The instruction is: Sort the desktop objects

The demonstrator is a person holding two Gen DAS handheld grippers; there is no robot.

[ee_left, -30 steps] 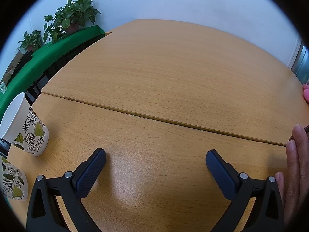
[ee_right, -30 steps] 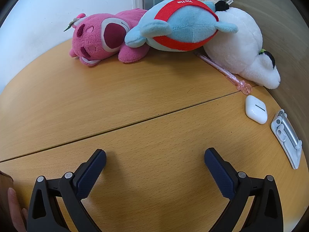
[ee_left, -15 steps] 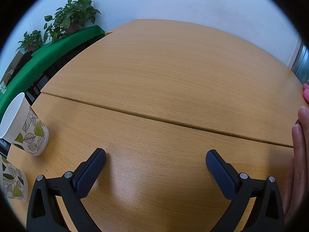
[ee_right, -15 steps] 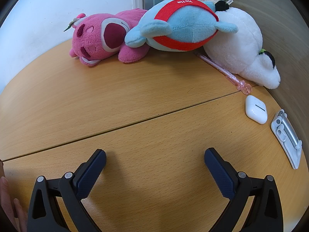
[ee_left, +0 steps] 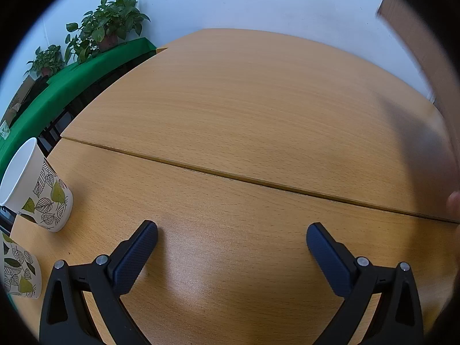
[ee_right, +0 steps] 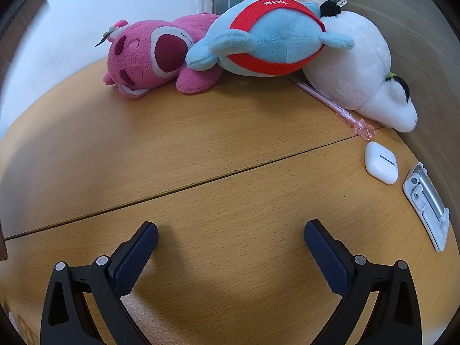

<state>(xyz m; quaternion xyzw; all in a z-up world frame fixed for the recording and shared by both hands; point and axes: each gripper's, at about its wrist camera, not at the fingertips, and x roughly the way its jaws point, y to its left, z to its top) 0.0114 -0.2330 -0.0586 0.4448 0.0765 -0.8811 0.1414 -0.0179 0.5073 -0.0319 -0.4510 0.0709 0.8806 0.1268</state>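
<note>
My left gripper (ee_left: 231, 233) is open and empty, low over the wooden table (ee_left: 244, 109). Two leaf-patterned paper cups stand at the far left, one (ee_left: 37, 187) upright behind the other (ee_left: 18, 270). My right gripper (ee_right: 230, 230) is open and empty over bare wood. Ahead of it lie a pink plush bear (ee_right: 149, 57), a blue and red plush (ee_right: 267, 40) and a white plush (ee_right: 362, 69). A pink pen (ee_right: 330, 103), a white earbud case (ee_right: 381, 162) and a white and silver folding stand (ee_right: 427, 204) lie at the right.
A seam (ee_left: 258, 181) splits the tabletop. A green-covered bench with potted plants (ee_left: 106, 28) stands beyond the table's left edge. A blurred brown shape (ee_left: 425, 66) with a fingertip (ee_left: 454, 201) fills the right edge of the left wrist view. A wood-grain wall (ee_right: 425, 43) borders the right.
The hand at the right edge of the left wrist view has gone, and a blurred brown shape now sweeps across there, casting a shadow. Both grippers have stayed still and open.
</note>
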